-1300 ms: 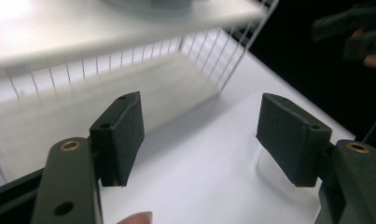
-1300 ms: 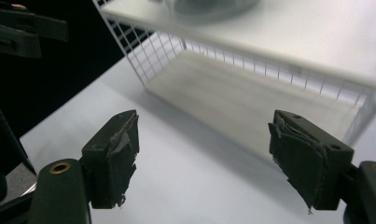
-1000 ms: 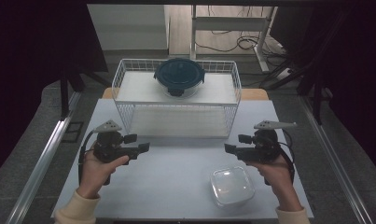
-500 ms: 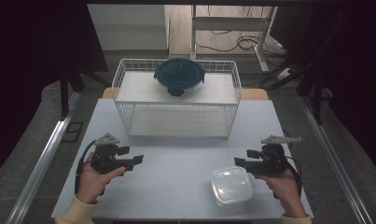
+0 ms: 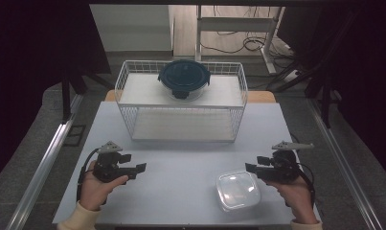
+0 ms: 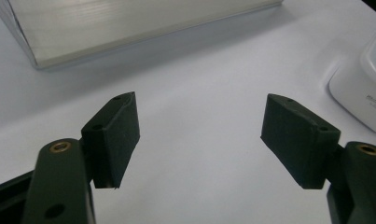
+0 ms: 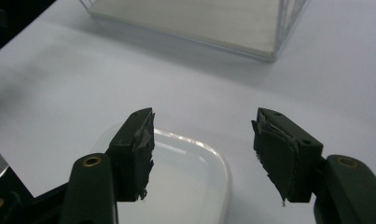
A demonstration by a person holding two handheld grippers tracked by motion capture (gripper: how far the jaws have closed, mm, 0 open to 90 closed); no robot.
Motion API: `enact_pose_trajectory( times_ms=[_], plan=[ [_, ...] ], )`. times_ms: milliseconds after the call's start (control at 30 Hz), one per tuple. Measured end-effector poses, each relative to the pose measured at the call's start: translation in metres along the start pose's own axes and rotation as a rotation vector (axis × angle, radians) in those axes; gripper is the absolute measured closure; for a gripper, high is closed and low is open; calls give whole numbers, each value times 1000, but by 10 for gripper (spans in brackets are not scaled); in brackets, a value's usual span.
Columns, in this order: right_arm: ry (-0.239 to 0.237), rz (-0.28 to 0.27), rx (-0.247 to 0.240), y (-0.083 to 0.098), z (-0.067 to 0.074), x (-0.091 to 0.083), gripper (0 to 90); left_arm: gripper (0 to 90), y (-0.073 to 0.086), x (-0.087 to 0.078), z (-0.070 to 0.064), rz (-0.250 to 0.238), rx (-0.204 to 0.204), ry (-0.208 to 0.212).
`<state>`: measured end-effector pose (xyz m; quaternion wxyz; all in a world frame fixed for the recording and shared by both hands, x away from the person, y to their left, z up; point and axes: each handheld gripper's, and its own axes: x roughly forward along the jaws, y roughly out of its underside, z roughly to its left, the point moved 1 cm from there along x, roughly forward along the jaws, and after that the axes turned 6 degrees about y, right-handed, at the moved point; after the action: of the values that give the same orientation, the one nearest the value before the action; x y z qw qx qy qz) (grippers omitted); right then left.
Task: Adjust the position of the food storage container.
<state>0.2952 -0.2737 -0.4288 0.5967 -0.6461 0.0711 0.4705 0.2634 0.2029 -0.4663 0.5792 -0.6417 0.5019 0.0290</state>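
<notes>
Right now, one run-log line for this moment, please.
left gripper: jaws open, opening, nothing between | right gripper: jaws open, closing, above clear container | lidded bowl: in wire basket

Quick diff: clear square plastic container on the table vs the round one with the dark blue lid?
The clear square plastic container sits on the white table near the right gripper; the round container with the dark blue lid rests up on the white wire basket. One is square and colourless, the other round, with a dark clip-on lid. Both stand upright, untouched.
</notes>
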Motion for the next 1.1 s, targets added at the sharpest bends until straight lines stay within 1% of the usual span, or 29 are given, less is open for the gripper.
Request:
enact_pose_trajectory(
  times_ms=[133, 267, 400, 500, 567, 600, 667, 733, 767, 800, 867, 1067, 1100],
  plan=[
    [26, 8, 22, 10, -7, -8, 404, 265, 1, -1, 2, 0, -5, -3],
    [71, 18, 39, 21, -12, -20, 444, 261, 2, -3, 4, -5, -12, -7],
    [93, 63, 37, 37, -15, -28, 488, 256, 4, -3, 8, 3, -22, -2],
    [101, 93, 45, 48, -18, -32, 556, 256, 5, -1, 10, 11, -28, -1],
    [99, 128, 25, 55, -17, -31, 630, 256, 6, 0, 10, 16, -29, 0],
    [101, 158, 8, 60, -15, -30, 665, 256, 6, 0, 10, 16, -29, 0],
    [116, 198, -18, 65, -12, -29, 723, 256, 6, -1, 10, 14, -29, 2],
    [126, 229, -48, 69, -8, -28, 803, 257, 6, -2, 9, 12, -27, 1],
    [122, 248, -57, 72, -5, -29, 846, 257, 6, -2, 9, 11, -27, 1],
    [118, 256, -64, 74, -4, -29, 865, 257, 6, -2, 9, 11, -27, 2],
    [102, 279, -82, 78, 1, -28, 887, 257, 6, -2, 10, 11, -28, 5],
    [64, 343, -154, 85, 18, -20, 890, 258, 6, -2, 10, 14, -29, 10],
    [60, 352, -158, 85, 21, -19, 890, 258, 6, -2, 10, 14, -28, 9]
  ],
)
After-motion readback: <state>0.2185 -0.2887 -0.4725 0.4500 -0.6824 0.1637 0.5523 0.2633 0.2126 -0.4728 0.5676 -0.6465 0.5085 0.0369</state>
